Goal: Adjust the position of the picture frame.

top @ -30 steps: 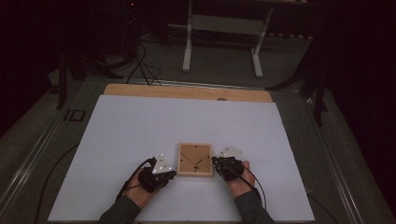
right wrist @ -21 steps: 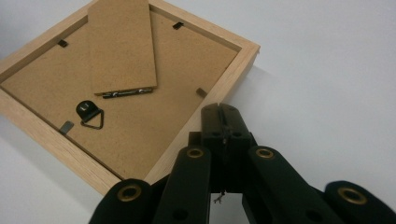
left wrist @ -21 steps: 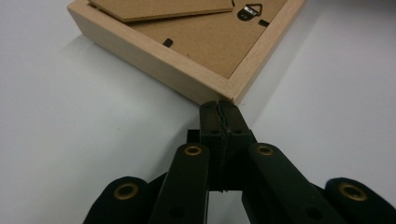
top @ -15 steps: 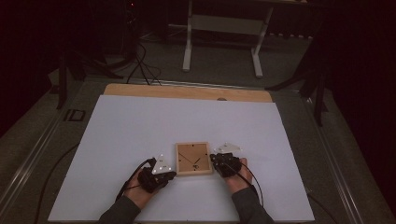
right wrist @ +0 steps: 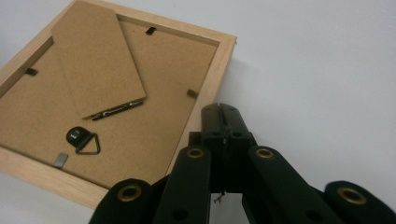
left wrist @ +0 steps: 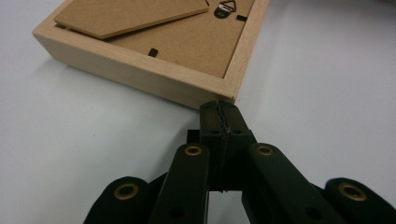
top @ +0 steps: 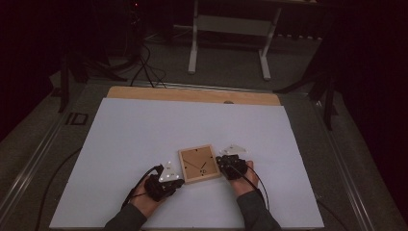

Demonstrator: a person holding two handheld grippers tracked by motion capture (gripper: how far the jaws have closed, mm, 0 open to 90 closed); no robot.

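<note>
From the high view I see the picture frame (top: 199, 163) lying flat, back side up, on the white table (top: 144, 134), near the edge closest to me and roughly centred between my two hands. It is nearly square, so I cannot pick out a long axis from here; it sits slightly rotated against the table's edges. My left hand-held gripper (top: 174, 183) is at the frame's near left corner, and my right hand-held gripper (top: 222, 163) is against the frame's right side. From this height I cannot judge the jaws.

In the left gripper view, my left hand-held gripper (left wrist: 219, 108) is clenched, its two black jaws pressed together with nothing between them. The tips sit right at a corner of the pale wooden frame (left wrist: 140, 70), touching it or just short of it; I cannot tell which. The brown backing board and a folded stand leg (left wrist: 126, 16) face up.

In the right gripper view, my right hand-held gripper (right wrist: 219, 112) is likewise clenched and holds nothing. Its tips lie just beside the frame's outer edge, over the table. The frame (right wrist: 212, 79) shows its backing board, with the stand leg (right wrist: 95, 65) lying flat on it and a metal hanging ring (right wrist: 88, 142) near the frame's lower rail.
</note>
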